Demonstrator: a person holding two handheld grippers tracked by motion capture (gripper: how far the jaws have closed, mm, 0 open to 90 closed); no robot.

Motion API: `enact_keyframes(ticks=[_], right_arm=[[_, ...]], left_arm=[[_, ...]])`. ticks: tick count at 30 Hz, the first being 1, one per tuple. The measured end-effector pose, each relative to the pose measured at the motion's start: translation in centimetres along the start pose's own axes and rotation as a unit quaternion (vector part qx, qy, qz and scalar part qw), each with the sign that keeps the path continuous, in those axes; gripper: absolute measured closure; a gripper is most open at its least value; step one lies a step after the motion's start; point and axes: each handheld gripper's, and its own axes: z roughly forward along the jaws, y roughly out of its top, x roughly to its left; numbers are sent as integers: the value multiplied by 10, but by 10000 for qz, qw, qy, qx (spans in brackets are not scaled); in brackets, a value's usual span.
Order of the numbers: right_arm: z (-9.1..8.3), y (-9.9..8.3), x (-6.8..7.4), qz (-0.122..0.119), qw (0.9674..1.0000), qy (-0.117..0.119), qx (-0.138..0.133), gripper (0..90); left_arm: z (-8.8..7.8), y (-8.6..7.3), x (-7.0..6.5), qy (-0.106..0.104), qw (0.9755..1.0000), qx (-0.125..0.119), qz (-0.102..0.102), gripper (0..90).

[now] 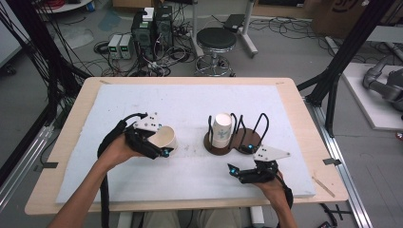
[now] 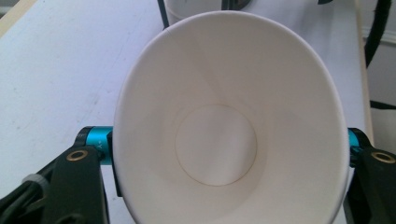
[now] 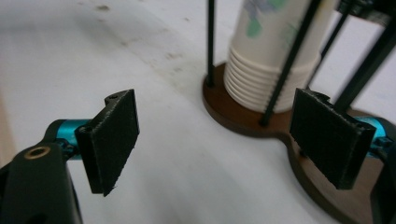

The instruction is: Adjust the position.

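Note:
A white paper cup (image 1: 166,137) lies on its side in my left gripper (image 1: 163,142), which is shut on it at the left middle of the white mat. In the left gripper view the cup's mouth (image 2: 229,130) faces the camera, squeezed to an oval between the two jaws of the left gripper (image 2: 229,147). A stack of upside-down paper cups (image 1: 222,129) stands in a black wire holder on a brown base (image 1: 236,142). My right gripper (image 1: 239,159) is open just in front of that base. In the right gripper view the right gripper (image 3: 223,137) has nothing between its pads (image 3: 114,140), and the cup stack (image 3: 271,65) and base (image 3: 236,116) are close ahead.
The white foam mat (image 1: 190,104) covers most of the wooden table (image 1: 71,123). The holder's second ring (image 1: 259,126), right of the stack, holds no cups. Beyond the table stand a stool (image 1: 216,40) and cabled electronics (image 1: 152,31) on the floor.

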Motion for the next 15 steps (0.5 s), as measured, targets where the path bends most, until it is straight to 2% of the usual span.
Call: enact_keyframes(ticks=[6,11,15], right_arm=[[-1,-15,-7,200,9994,-290,74,167],[-2,-17,-9,190,9984,-529,64,167],[-2,-18,-10,258,9983,-524,40,167]], left_arm=[[2,4,6,71,9997,250,19,303],[7,5,9,129,9993,361,-23,303],[8,5,12,121,9991,414,-38,303]])
